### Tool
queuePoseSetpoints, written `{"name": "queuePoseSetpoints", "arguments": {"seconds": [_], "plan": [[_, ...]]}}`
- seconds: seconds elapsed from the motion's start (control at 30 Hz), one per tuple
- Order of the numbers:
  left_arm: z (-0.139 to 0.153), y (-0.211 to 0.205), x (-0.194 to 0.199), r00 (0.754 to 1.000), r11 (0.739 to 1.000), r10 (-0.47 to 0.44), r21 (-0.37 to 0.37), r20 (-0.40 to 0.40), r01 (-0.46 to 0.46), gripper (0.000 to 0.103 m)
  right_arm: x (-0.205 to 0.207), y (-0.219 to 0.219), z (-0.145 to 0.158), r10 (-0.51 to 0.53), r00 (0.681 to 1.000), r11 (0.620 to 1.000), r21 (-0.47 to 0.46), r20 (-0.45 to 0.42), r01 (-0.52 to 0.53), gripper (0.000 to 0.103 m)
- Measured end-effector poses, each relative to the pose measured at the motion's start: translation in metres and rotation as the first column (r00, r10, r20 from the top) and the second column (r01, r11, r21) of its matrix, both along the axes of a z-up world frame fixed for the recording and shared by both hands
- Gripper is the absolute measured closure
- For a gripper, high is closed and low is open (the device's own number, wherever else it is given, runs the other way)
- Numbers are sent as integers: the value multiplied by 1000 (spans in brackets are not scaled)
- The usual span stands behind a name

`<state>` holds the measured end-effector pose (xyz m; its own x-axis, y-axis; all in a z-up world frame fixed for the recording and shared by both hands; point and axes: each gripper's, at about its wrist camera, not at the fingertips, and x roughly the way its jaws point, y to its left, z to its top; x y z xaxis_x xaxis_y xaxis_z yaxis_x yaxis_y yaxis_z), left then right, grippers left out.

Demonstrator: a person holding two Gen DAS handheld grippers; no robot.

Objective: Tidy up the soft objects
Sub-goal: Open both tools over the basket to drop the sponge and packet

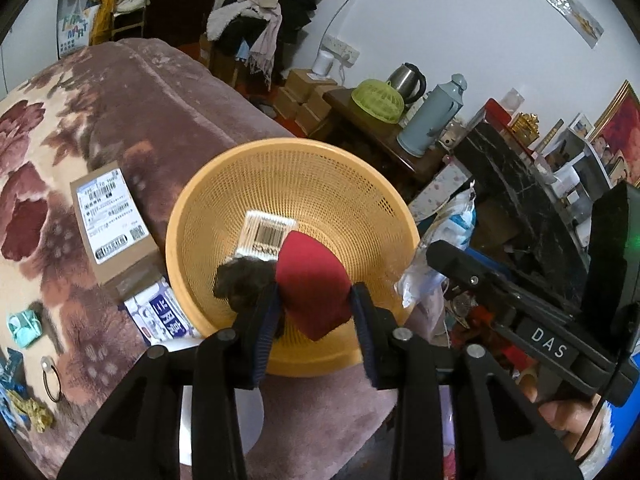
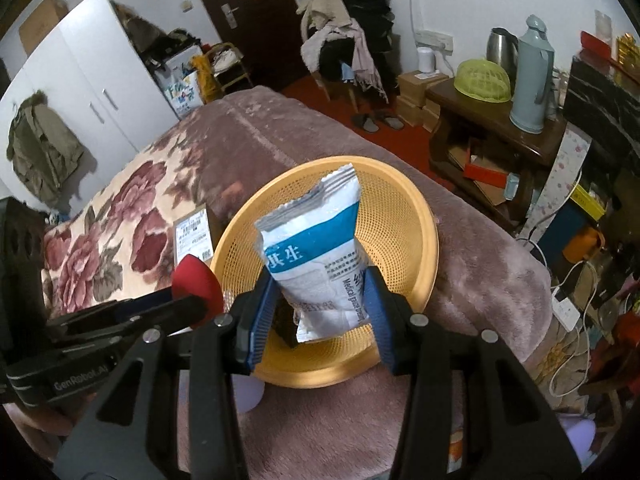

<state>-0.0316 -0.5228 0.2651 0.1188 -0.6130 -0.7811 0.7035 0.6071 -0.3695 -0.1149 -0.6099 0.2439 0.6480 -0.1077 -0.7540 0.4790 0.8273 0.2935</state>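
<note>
An orange mesh basket (image 1: pixel 180 216) sits on the pink blanket near the bed's edge. It holds a clear box with a barcode (image 1: pixel 268 232) and a dark fuzzy lump (image 1: pixel 240 284). My left gripper (image 1: pixel 314 316) hangs over the basket's near side, both pads touching a red sponge (image 1: pixel 312 280). The right wrist view shows that sponge (image 2: pixel 196 280) in the air just left of the basket rim (image 2: pixel 424 240). My right gripper (image 2: pixel 320 312) is shut on a white and blue gauze packet (image 2: pixel 316 256), held upright above the basket.
Left of the basket lie a labelled cardboard parcel (image 1: pixel 112 228) and a tissue pack (image 1: pixel 164 316). Farther left are a mint-green item (image 1: pixel 24 326), a ring (image 1: pixel 50 376) and a yellowish cloth (image 1: pixel 36 412). A cluttered wooden side table (image 2: pixel 480 100) stands beyond the bed.
</note>
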Motion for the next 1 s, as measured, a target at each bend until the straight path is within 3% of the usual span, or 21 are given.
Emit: {"name": "queuePoseSetpoints", "arguments": {"seconds": [0.03,0.07,0.1,0.17,0.33,0.4,0.43,0.6,1.0], "plan": [[1,1,1,1000,1000,6,-4,-1,-6,43,0,-2,-1,-3,1000,1000,16,8,3,53],[2,3,3,1000,1000,14,-11,-2,-14,22,0,-4,-2,-8,1000,999,31,14,8,44],[3,7,5,1000,999,27,-30,-2,-27,11,-1,-6,-3,-29,999,999,40,16,28,36],[6,15,9,999,998,49,-50,-5,-49,4,-3,-7,-3,-45,999,998,46,29,44,29],[8,26,12,997,997,71,0,33,-71,2,-6,-2,-1,-52,999,999,10,11,52,18],[8,28,9,996,997,71,29,61,-73,1,-5,1,-2,-45,999,999,-5,-9,45,2],[8,30,8,994,996,72,43,77,-75,1,-6,4,-3,-40,999,999,-13,-17,40,0],[10,46,1,987,991,90,85,131,-102,1,-10,16,-6,-23,999,999,-38,-47,21,0],[7,103,3,983,983,156,82,100,-165,1,-7,53,-5,24,997,998,-54,-72,-28,0]]}}
